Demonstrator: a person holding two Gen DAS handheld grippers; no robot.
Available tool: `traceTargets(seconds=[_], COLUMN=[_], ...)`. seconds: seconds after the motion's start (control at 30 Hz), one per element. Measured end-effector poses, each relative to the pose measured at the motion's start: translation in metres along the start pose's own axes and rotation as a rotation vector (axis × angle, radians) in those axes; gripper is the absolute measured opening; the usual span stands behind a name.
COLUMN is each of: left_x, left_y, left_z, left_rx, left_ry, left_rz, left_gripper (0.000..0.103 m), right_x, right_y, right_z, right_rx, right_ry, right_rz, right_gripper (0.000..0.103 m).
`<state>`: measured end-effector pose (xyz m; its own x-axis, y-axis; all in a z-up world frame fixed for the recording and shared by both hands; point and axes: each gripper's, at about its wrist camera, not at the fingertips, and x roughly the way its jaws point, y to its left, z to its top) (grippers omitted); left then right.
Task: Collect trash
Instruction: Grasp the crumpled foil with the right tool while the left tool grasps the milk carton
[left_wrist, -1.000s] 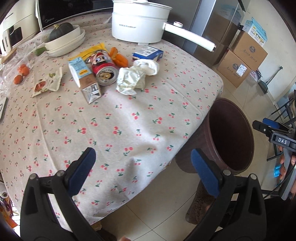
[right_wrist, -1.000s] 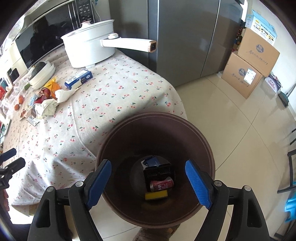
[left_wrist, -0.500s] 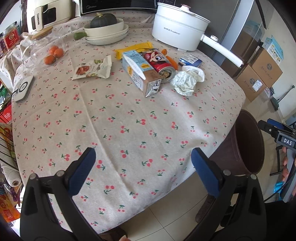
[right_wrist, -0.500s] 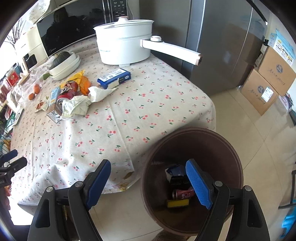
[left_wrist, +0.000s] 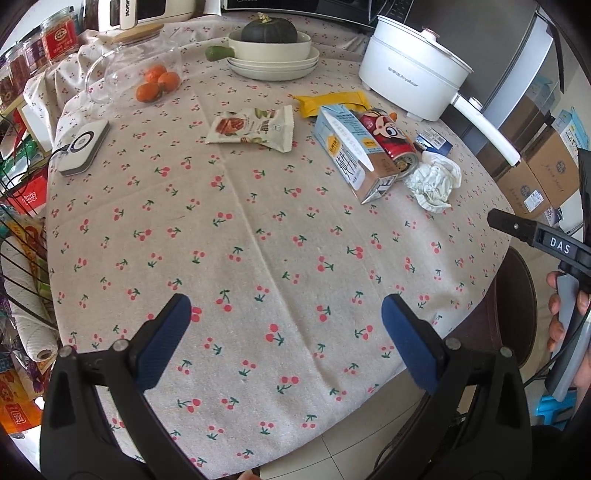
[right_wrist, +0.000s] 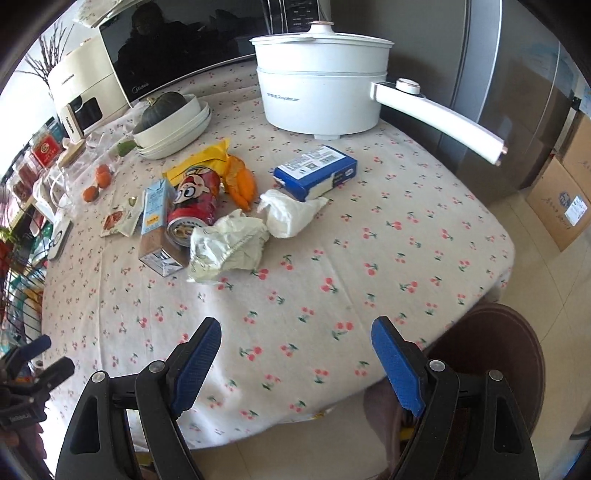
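My right gripper (right_wrist: 295, 354) hangs over the near edge of the table, jaws spread wide w/ nothing between the blue pads (right_wrist: 195, 363); only the cherry-print tablecloth (right_wrist: 388, 236) lies under them. My left gripper (left_wrist: 286, 336) is likewise spread and empty, over the cloth's near side. In the left wrist view, my right hand (left_wrist: 565, 317) shows at the frame's right edge, wrapped round its tool.

Just beyond the right gripper's right pad, below the table edge, sits the brown trash bin (right_wrist: 517, 354); its inside isn't visible from here.

The trash lies in a cluster toward the far-left of the table in the right wrist view: a crumpled pale wrapper (right_wrist: 225, 247) nearest me, touching a white tissue wad (right_wrist: 288, 216) on its right. Left of the wrapper, a blue-and-brown drink carton (right_wrist: 157, 225) lies on its side against a red cartoon can (right_wrist: 194, 201), also on its side. Behind the can, a yellow packet (right_wrist: 205, 157) and orange peel (right_wrist: 242, 184). A blue-and-white box (right_wrist: 316, 171) sits just behind the tissue. A snack wrapper (left_wrist: 253, 127) lies apart, left of the carton.

Further back: white electric pot (right_wrist: 317, 96) w/ long handle, stacked white dishes (right_wrist: 177, 131) holding a dark squash (right_wrist: 162, 107), and small oranges (left_wrist: 157, 83) by a glass jar (left_wrist: 125, 70) on its side.
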<state>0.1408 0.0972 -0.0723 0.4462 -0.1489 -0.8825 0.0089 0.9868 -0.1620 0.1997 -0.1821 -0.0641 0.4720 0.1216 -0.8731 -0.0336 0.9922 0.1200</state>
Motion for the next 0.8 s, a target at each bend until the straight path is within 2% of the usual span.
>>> traceTargets(seconds=[0.17, 0.33, 0.4, 0.47, 0.53, 0.63, 0.8], left_x=[0.004, 0.010, 0.012, 0.013, 0.014, 0.016, 0.028], left_y=[0.007, 0.008, 0.005, 0.001, -0.005, -0.016, -0.047], left_z=[0.002, 0.006, 0.009, 0.014, 0.020, 0.031, 0.052], left_rx=[-0.020, -0.031, -0.027, -0.017, -0.005, 0.005, 0.049], left_ry=[0.009, 0.020, 0.018, 0.009, -0.002, -0.020, -0.048], left_rz=[0.010, 0.011, 0.011, 0.033, 0.067, 0.077, 0.071], left_gripper=[0.102, 0.102, 0.102, 0.102, 0.102, 0.102, 0.102], right_x=[0.029, 0.057, 0.066, 0.076, 0.078, 0.070, 0.044], right_y=[0.026, 0.035, 0.038, 0.039, 0.036, 0.027, 0.013], right_z=[0.022, 0.037, 0.040, 0.040, 0.039, 0.040, 0.037], right_rx=[-0.023, -0.021, -0.038, -0.060, -0.067, -0.056, -0.059], right_ry=[-0.014, -0.020, -0.015, 0.004, 0.005, 0.002, -0.012], right_rz=[0.042, 0.091, 0.106, 0.099, 0.097, 0.127, 0.131], right_gripper=[0.085, 0.084, 0.078, 0.058, 0.055, 0.050, 0.049])
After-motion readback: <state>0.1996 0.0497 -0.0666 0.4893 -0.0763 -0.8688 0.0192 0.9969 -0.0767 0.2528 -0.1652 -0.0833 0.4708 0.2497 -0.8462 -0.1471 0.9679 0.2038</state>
